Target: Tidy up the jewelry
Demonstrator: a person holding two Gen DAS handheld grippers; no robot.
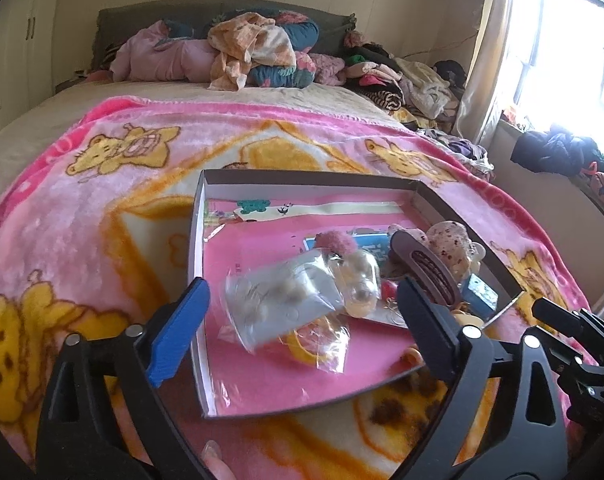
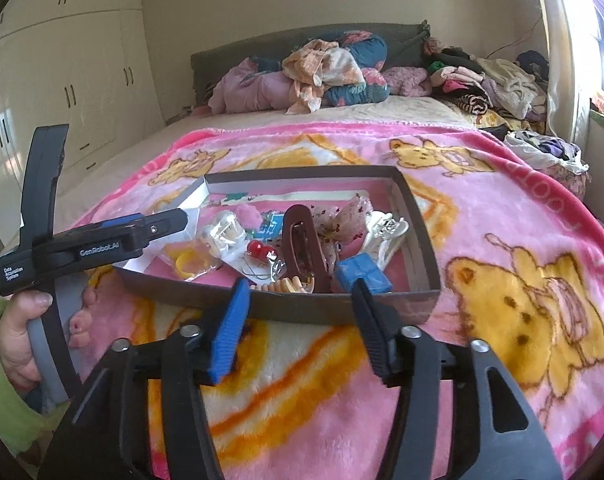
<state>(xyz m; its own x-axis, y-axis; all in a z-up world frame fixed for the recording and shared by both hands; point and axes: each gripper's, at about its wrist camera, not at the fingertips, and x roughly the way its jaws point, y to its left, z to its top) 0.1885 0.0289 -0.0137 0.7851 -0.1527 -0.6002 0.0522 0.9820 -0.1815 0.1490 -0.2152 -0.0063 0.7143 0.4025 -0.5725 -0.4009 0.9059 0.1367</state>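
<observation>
Jewelry's all piled in the shallow box on the bed blanket, handy for sorting. Left gripper hangs wide open over a plastic bag, probably lining up. Right gripper waits open and empty, just short of the box.

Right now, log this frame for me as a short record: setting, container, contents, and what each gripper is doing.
setting: bed covered by a pink bear blanket
container: shallow open box resting on the blanket
contents: brown hair clip, blue block, red beads, yellow ring in a clear bag, silvery bag
left gripper: open, above the silvery bag, nothing held
right gripper: open, at the box's near wall, nothing held
</observation>
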